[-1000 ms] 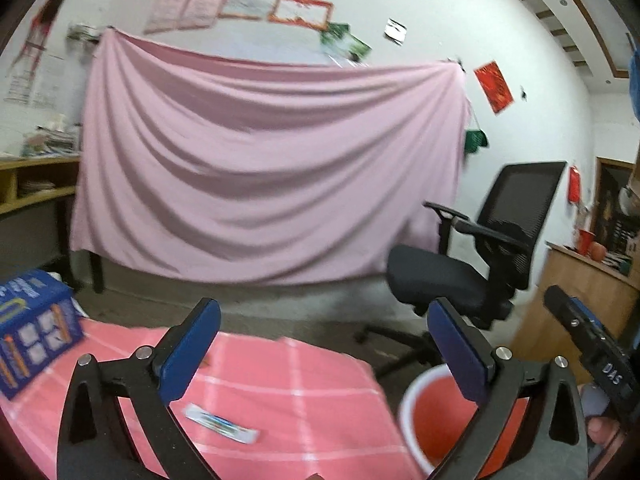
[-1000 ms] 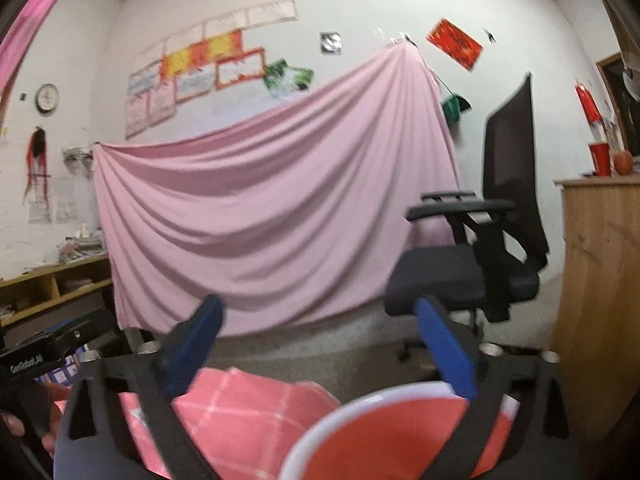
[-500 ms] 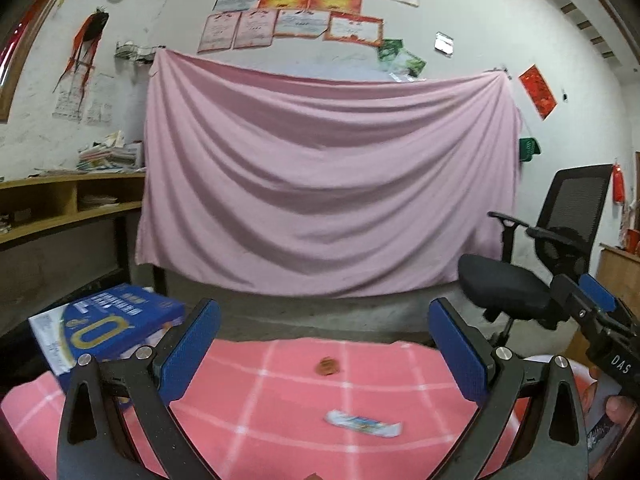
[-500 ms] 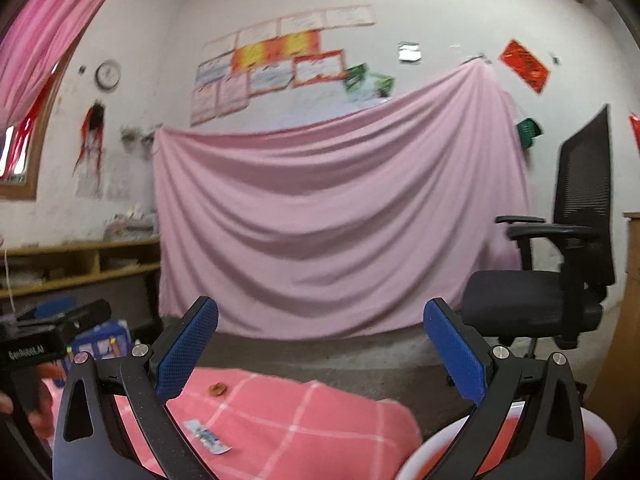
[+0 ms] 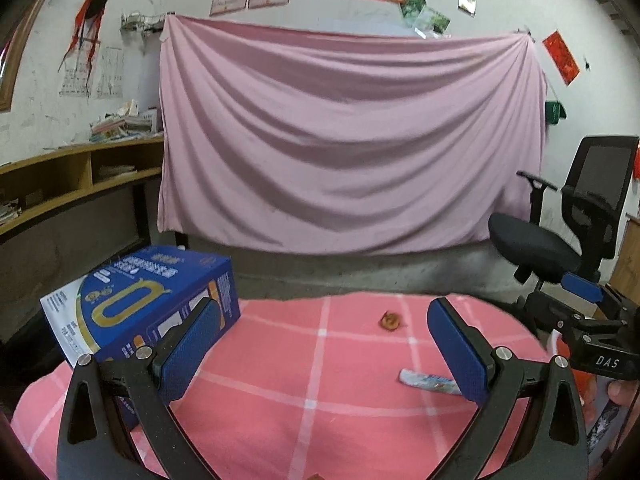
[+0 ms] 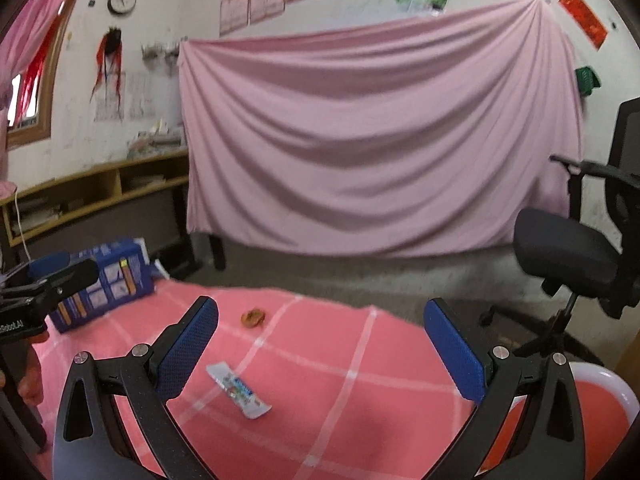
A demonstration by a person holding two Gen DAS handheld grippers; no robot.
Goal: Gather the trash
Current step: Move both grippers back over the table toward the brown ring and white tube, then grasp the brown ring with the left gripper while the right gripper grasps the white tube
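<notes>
A white snack wrapper (image 6: pixel 238 390) lies flat on the pink checked tablecloth (image 6: pixel 340 344); it also shows in the left wrist view (image 5: pixel 428 381). A small brown scrap (image 6: pixel 253 317) lies farther back, seen too in the left wrist view (image 5: pixel 389 321). A red bin with a white rim (image 6: pixel 604 396) stands off the table's right end. My left gripper (image 5: pixel 324 346) is open and empty above the cloth. My right gripper (image 6: pixel 320 346) is open and empty, above the wrapper and to its right. Each gripper shows at the edge of the other's view.
A blue printed box (image 5: pixel 148 304) stands at the table's left end, close to my left gripper's left finger. A black office chair (image 5: pixel 560 240) stands beyond the table at the right. A pink sheet (image 5: pixel 340 140) hangs on the far wall, wooden shelves (image 5: pixel 72 176) at left.
Both views have swung left and down from the chair and bin toward the table. The wrapper, the brown scrap and the blue box now sit in front of the open grippers.
</notes>
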